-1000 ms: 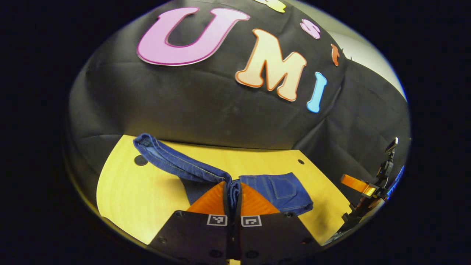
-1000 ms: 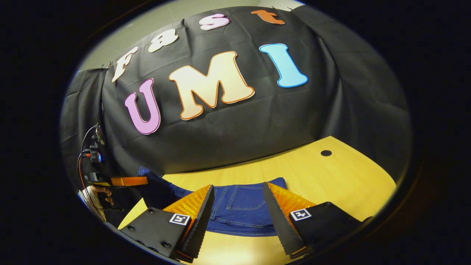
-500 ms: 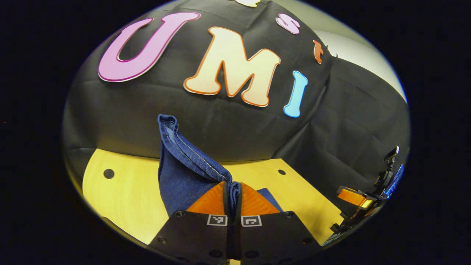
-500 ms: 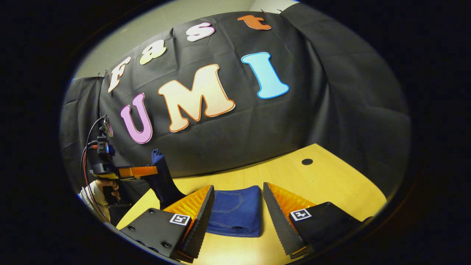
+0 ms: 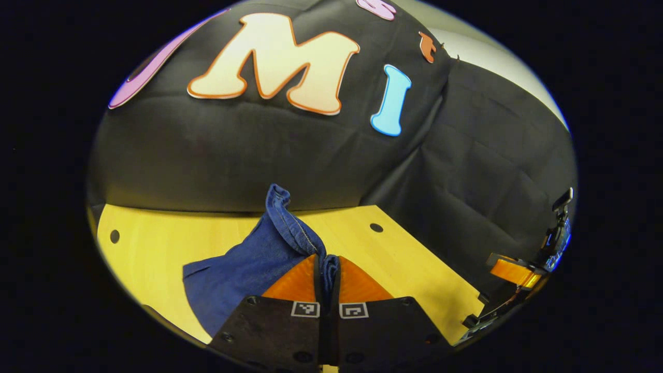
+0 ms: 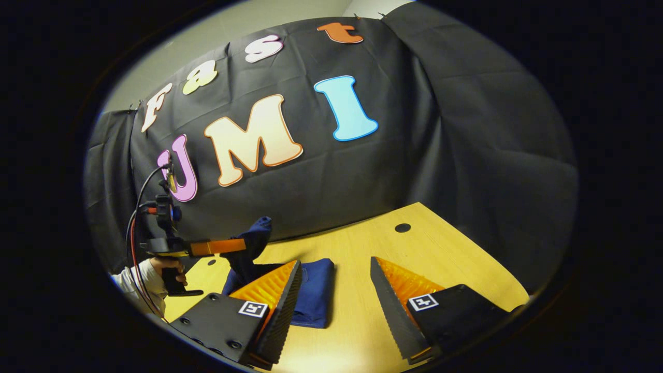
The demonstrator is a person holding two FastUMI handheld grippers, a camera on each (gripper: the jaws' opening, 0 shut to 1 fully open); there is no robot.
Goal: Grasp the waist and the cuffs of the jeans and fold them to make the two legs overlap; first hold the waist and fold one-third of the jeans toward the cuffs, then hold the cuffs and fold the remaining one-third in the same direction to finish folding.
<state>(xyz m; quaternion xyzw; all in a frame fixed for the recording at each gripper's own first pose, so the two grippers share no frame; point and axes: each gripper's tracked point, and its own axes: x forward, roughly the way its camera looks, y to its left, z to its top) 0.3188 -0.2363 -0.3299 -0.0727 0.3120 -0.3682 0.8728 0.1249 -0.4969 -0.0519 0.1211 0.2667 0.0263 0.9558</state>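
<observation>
The dark blue denim jeans (image 5: 243, 269) lie partly bundled on the pale yellow wooden table (image 5: 155, 243), and one end of them is pinched between the ribbed orange fingers of the left gripper (image 5: 326, 269), which are closed tight on a thick, stitched roll of cloth. That end is lifted clear of the table, and the hem edge (image 5: 279, 199) stands up above the bundle, so the grip looks meant to carry the cuffs over the folded stack for the last third of the fold. In the right gripper view the same gripper (image 6: 235, 246), held in a person's hand (image 6: 166, 265), hangs just above the jeans (image 6: 316, 290) with the cloth drooping from it. The right gripper (image 6: 334, 295) has its black-edged, saw-toothed orange fingers spread wide and holds nothing; the jeans' flat edge lies just beyond its left finger, probably so it stays clear of the fold while ready to press. The denim looks heavy and stiff, with pale seams; the table is smooth, with small dark round holes (image 6: 402, 227).
</observation>
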